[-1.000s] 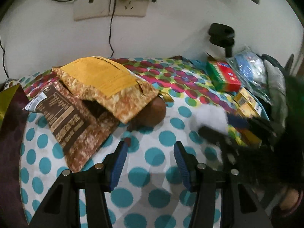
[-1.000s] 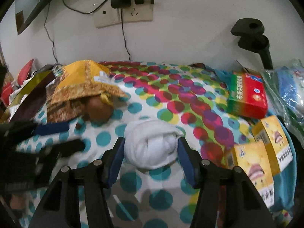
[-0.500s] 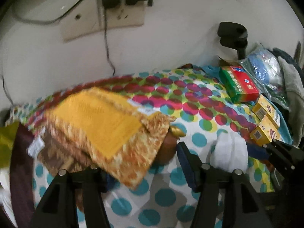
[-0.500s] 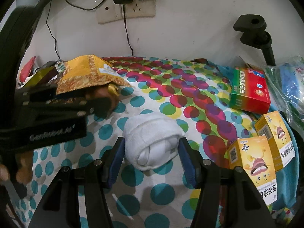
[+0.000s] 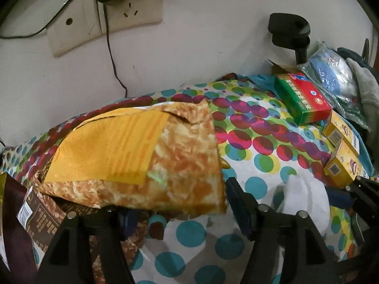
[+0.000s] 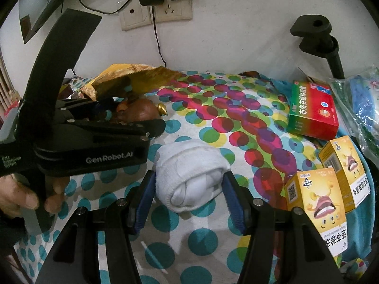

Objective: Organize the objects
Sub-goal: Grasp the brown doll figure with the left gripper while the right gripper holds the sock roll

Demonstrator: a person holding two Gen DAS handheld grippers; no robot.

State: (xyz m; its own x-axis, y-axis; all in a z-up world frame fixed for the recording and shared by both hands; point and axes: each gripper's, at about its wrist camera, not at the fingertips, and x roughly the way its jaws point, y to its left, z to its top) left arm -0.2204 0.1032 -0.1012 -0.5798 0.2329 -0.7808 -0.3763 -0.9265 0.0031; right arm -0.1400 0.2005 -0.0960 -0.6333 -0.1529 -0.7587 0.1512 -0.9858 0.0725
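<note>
One rolled white sock (image 6: 189, 175) is clamped between the pads of the right gripper (image 6: 188, 197); being soft and light, it is best squeezed across its middle. The left gripper (image 5: 176, 215) has just been opened wide, its jaws reaching under one crinkly orange snack bag (image 5: 142, 156). Right of the sock, two yellow boxes (image 6: 315, 203) and one red-green box (image 6: 312, 108) are counted.

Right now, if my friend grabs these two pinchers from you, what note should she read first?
Right gripper: its pads press both sides of the rolled white sock, which rests on the dotted cloth.
Left gripper: jaws just opened wide, nosing under the orange snack bag toward a brown round thing; nothing gripped.
Medicine boxes: one red-green and two yellow, at the right edge.
Done: nothing visibly sorted.
Left: place the sock, then the rest.
</note>
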